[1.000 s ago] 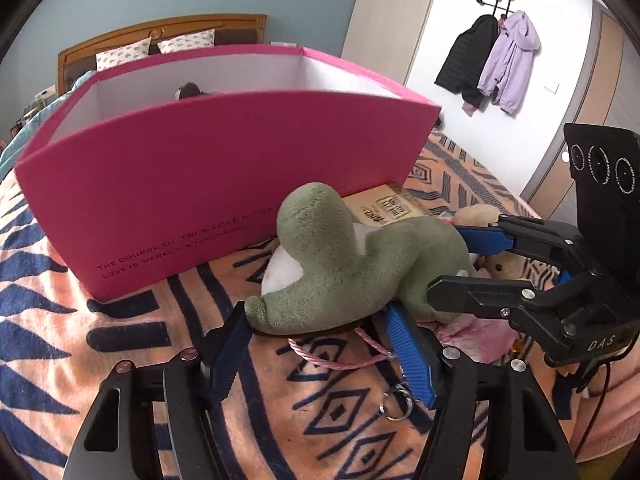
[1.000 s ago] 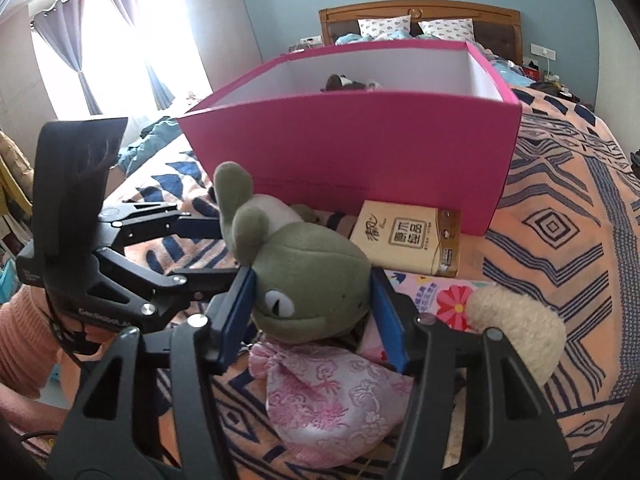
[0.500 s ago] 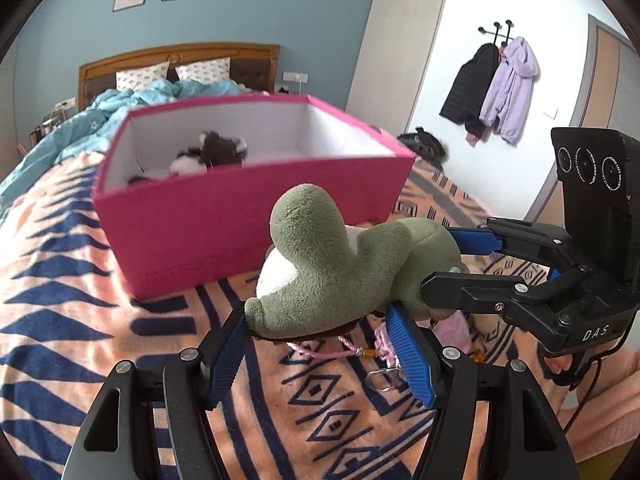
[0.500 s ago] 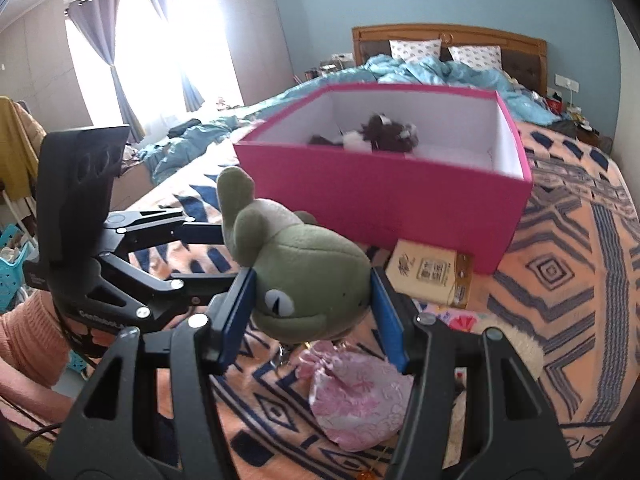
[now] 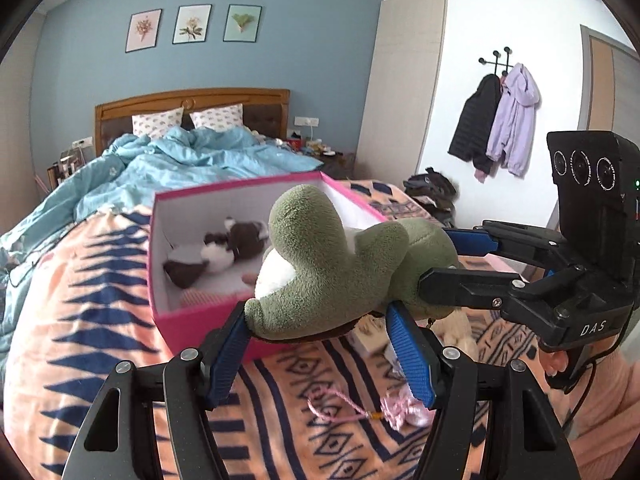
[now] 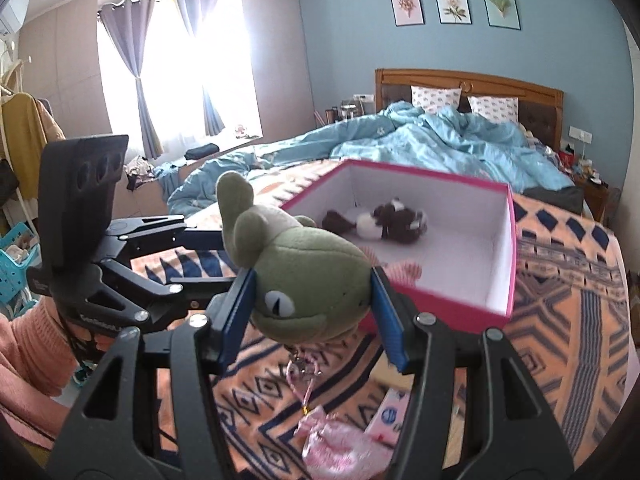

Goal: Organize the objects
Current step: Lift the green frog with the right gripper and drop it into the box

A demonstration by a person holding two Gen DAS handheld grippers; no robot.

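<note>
Left wrist view: left gripper [image 5: 320, 344], lower centre, angled downward, grasps the plush [image 5: 332, 272] by its tail end; right gripper [image 5: 452, 262], reaching in from the right, clamps its head, before the box [image 5: 192, 320].

Wall: blue, far side, three framed flower prints [image 5: 194, 25] in a row.
Headboard [image 5: 192, 100]: wooden, two patterned pillows [image 5: 188, 120] propped against it.
Quilt [image 6: 420, 140]: light blue, crumpled over the far half of the bed.
Coats [image 5: 496, 116]: one black, one lilac, on wall hooks at right.
Curtains [image 6: 136, 76]: purple, tied back at the bright window, far left.
Basket [image 6: 12, 264]: blue plastic, left edge.
</note>
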